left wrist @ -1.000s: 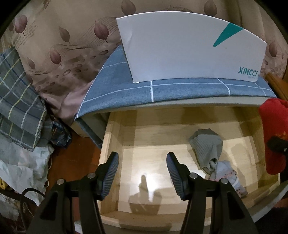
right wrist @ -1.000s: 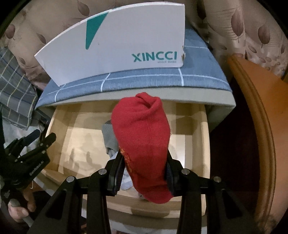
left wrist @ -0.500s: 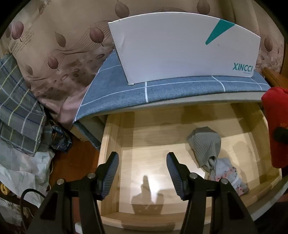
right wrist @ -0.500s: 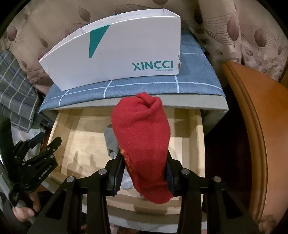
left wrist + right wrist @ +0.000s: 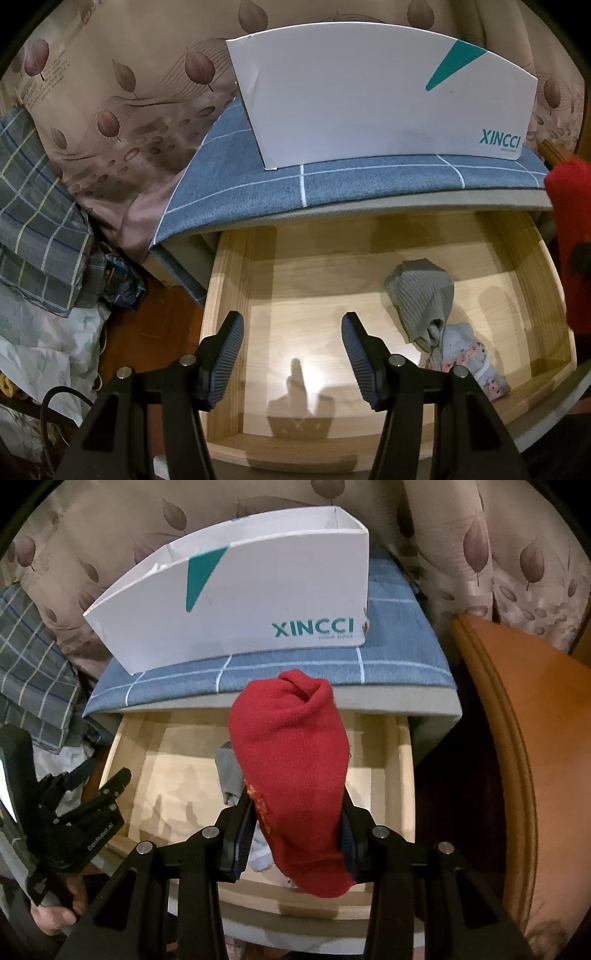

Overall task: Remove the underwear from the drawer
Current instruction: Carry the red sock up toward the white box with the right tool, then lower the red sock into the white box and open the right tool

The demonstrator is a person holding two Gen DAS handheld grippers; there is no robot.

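A pale wooden drawer (image 5: 229,295) (image 5: 400,775) stands pulled out under a blue checked cloth. Inside it lie a grey ribbed garment (image 5: 421,295) (image 5: 227,771) and a pale flowered one (image 5: 465,354). My left gripper (image 5: 291,354) hangs open over the drawer's left half with nothing between its fingers; it also shows at the left of the right wrist view as my left gripper (image 5: 96,790). My right gripper (image 5: 295,834) is shut on a red knitted garment (image 5: 291,775), held above the drawer's right front. That red garment (image 5: 572,236) shows at the right edge of the left wrist view.
A white XINCCI box (image 5: 369,103) (image 5: 236,602) stands on the blue checked cloth (image 5: 258,192) above the drawer. Leaf-patterned curtain (image 5: 122,110) hangs behind. Plaid fabric (image 5: 33,206) is heaped at the left. An orange wooden furniture edge (image 5: 517,738) runs along the right.
The right gripper has risen a little with the red garment, so the box's open top now shows. The left gripper has stayed where it was, still open.
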